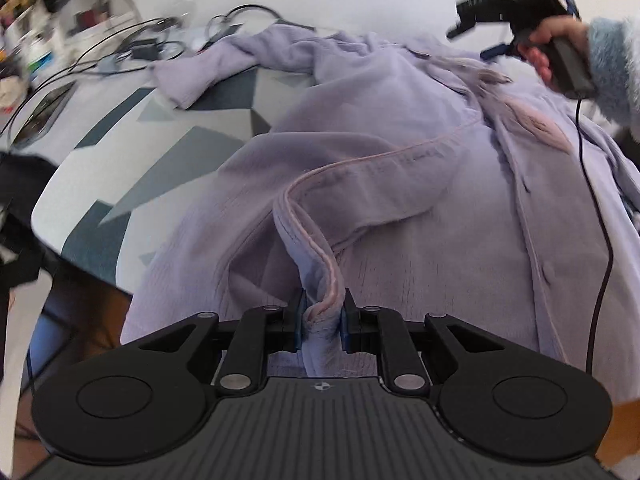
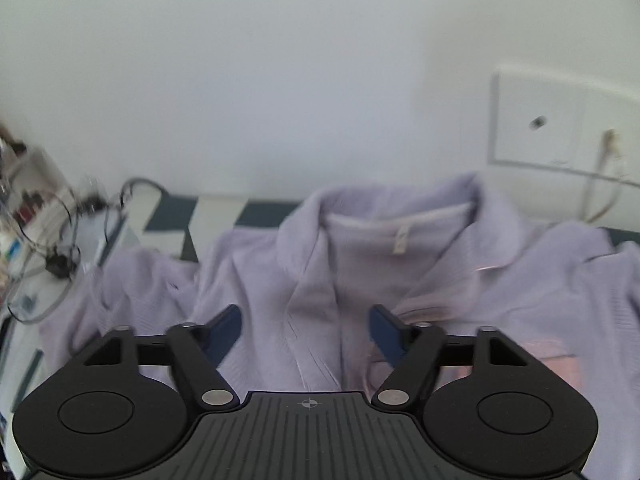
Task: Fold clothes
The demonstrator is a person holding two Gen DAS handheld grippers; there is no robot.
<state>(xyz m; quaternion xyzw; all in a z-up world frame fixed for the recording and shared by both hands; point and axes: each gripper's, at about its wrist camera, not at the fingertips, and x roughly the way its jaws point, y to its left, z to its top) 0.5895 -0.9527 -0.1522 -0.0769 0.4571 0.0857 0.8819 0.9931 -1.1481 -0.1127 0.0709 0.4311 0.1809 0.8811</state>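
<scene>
Garment: lilac shirt (image 1: 400,168), spread rumpled over the patterned counter (image 1: 168,152), front open, collar (image 2: 400,216) toward the far wall, one sleeve (image 1: 208,68) thrown out to the far left.
Left gripper (image 1: 323,312): fingers (image 1: 300,312) closed on a bunched fold of the shirt's hem edge, at the near side of the counter; seam runs up and away from the grip toward the right.
Right gripper (image 2: 306,332): fingers (image 2: 226,330) parted, nothing between them, hanging above the open placket just below the collar; no contact with cloth visible; picture smeared.
Right hand (image 1: 548,52): seen from the left wrist view at the far right, raised over the collar end, fuzzy blue sleeve cuff (image 1: 612,68) behind it.
Key relation: shirt's long axis runs from the held hem to the collar; left grip at the near end, right gripper nearer the collar end, directly over it and pointing down at it.
Likely next: right fingers down onto the collar or shoulder edge, to pair with the hem hold.
Edges: near counter edge just beside the left grip; hem partly hanging over it.
Room: bare counter to the left; cables (image 1: 120,40) and clutter at the far left corner, near the sleeve.
Risk: trailing cord (image 1: 600,216) lying across the shirt's right side.
</scene>
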